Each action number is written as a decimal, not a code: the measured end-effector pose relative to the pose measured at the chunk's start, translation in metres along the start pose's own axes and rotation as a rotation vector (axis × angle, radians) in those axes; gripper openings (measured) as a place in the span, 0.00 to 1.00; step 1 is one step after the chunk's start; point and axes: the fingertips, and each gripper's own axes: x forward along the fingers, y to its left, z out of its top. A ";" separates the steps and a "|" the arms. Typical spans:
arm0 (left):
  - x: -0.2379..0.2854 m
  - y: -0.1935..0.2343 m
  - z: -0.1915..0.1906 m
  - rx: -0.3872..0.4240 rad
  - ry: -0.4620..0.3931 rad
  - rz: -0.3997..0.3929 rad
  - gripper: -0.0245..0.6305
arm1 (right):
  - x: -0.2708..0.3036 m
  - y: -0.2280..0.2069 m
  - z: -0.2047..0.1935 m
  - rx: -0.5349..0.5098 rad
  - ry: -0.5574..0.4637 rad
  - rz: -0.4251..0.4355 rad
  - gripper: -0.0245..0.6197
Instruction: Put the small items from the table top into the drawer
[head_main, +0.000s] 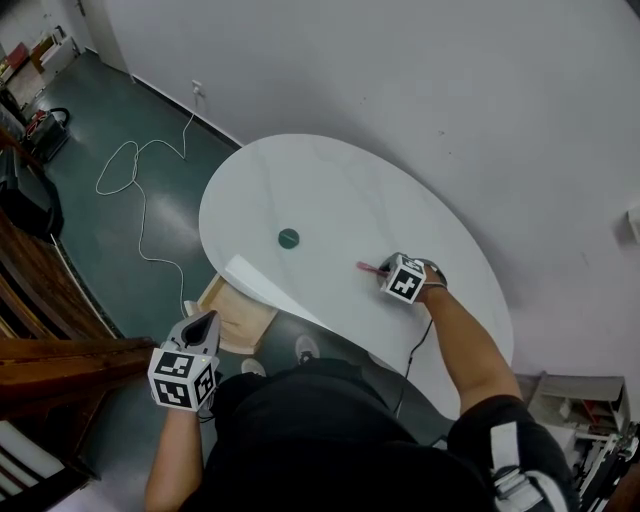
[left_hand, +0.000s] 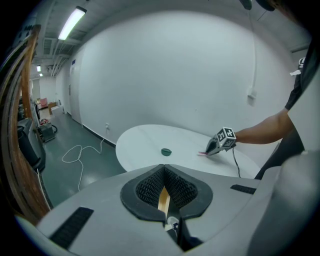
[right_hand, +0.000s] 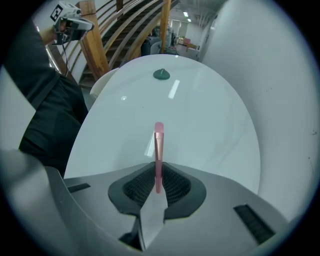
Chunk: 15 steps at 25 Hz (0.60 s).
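Observation:
A pink brush-like stick (right_hand: 158, 145) lies low over the white oval table (head_main: 330, 190) with my right gripper (right_hand: 158, 175) shut on its near end. In the head view that gripper (head_main: 385, 274) is at the table's right part, and the stick (head_main: 368, 268) points left from it. A small dark green disc (head_main: 288, 238) rests near the table's middle, apart from both grippers. The wooden drawer (head_main: 235, 315) stands pulled out under the table's left edge. My left gripper (head_main: 203, 322) hovers just beside it with its jaws together and nothing held (left_hand: 163, 187).
A white cable (head_main: 130, 190) loops over the green floor left of the table. Dark wooden railings (head_main: 50, 300) run along the far left. The white wall curves close behind the table. The person's shoe (head_main: 306, 348) shows under the table's near edge.

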 end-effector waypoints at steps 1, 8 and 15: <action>-0.001 0.002 0.000 -0.002 -0.003 -0.002 0.06 | -0.003 0.001 0.004 0.012 -0.013 -0.009 0.10; -0.006 0.011 -0.005 -0.001 -0.009 -0.017 0.06 | -0.026 0.017 0.048 0.180 -0.166 -0.024 0.10; -0.021 0.044 -0.023 -0.048 -0.010 0.035 0.06 | -0.042 0.051 0.121 0.414 -0.395 0.065 0.10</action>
